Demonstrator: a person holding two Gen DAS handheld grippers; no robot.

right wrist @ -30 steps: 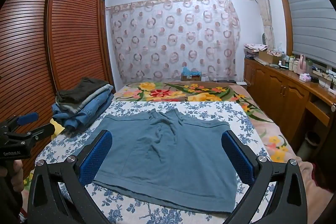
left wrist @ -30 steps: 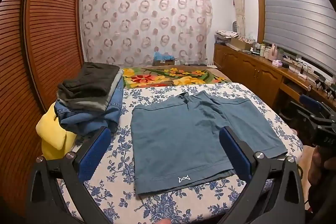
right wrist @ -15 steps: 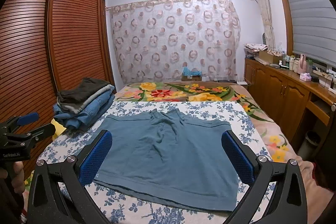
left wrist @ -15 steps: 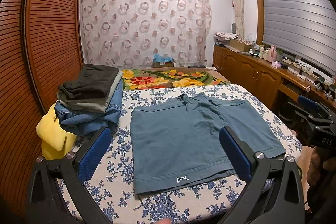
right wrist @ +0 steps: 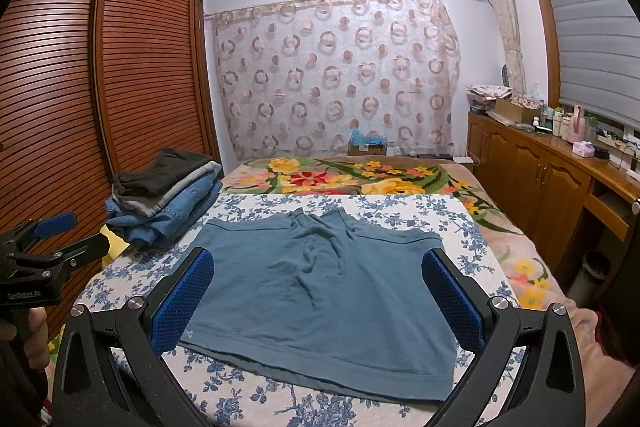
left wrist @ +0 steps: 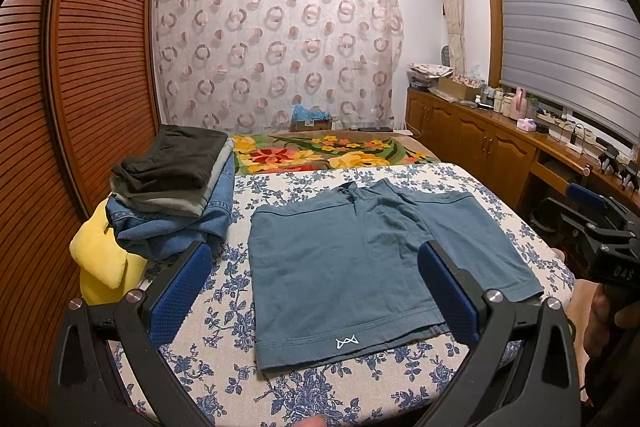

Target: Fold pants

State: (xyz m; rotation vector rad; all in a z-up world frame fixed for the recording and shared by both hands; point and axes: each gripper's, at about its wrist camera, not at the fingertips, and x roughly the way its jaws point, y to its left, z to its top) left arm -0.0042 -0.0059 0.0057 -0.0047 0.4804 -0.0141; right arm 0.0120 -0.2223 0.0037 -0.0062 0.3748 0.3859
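Shorts, clothes pile on bed

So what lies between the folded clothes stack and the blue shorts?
Only bare floral bedsheet separates the clothes stack from the blue shorts, seen clearest in the left wrist view.

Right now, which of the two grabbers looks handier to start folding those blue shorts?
Probably the left gripper: it is open, and the shorts have a hem corner lying just ahead of it. The right gripper, also open, looks down on the hem's middle, its corners off to either side.

Teal-blue shorts; blue-floral white sheet; blue claw pads; yellow cloth.
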